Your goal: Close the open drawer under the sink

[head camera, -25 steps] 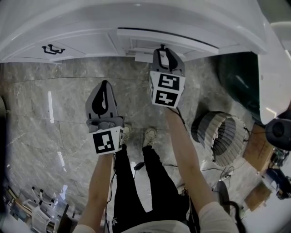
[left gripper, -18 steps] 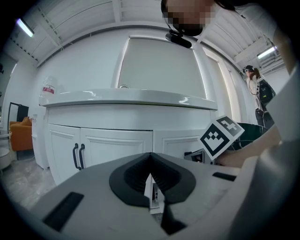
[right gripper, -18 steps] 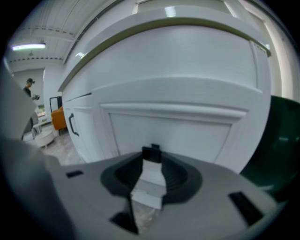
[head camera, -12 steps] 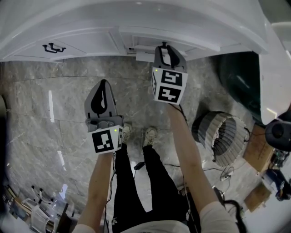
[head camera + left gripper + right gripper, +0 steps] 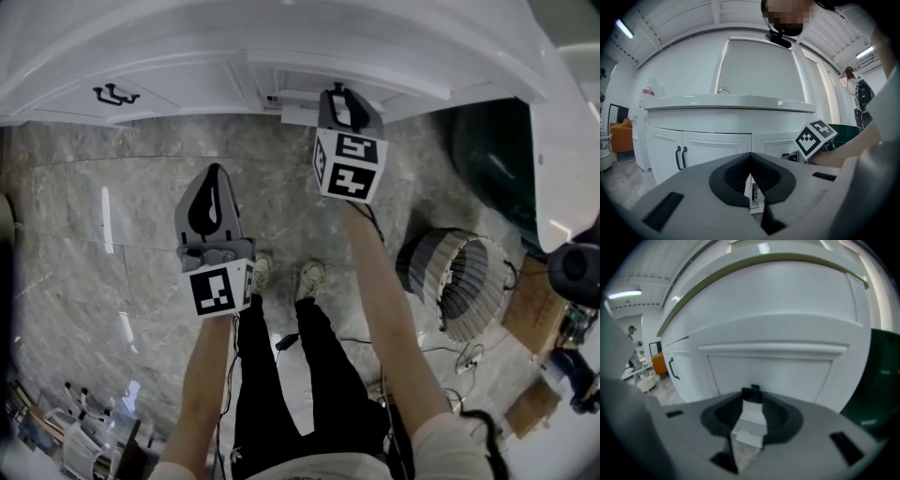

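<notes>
A pale grey marble floor (image 5: 112, 216) fills most of the head view. A white sink cabinet (image 5: 187, 56) curves along the whole top edge. At the right edge, just below the cabinet, sits a large dark green shape (image 5: 492, 159); what it is cannot be told. The person's legs in black trousers (image 5: 281, 375) run up from the bottom centre. To their right a round ribbed basket (image 5: 459, 281) stands on the floor.

The drawer (image 5: 403, 82) is at upper centre of the head view, and its white panelled front faces the right gripper view (image 5: 773, 376). It sits close in against the cabinet. Whether it is fully flush cannot be made out.

The right gripper (image 5: 339, 94) reaches up to the drawer front, its marker cube (image 5: 349, 166) below the tips. In its own view the jaws (image 5: 751, 397) stand partly apart. They are closed on a small black handle (image 5: 751, 393) that fills the gap at their tips.

The left gripper (image 5: 216, 173) hangs over the floor at centre left, well apart from the cabinet. Its jaws (image 5: 751, 157) are closed tip to tip with nothing between them. Its marker cube (image 5: 222, 289) faces the camera.

At upper left, a pair of black door handles (image 5: 115, 94) sits on the cabinet doors.
</notes>
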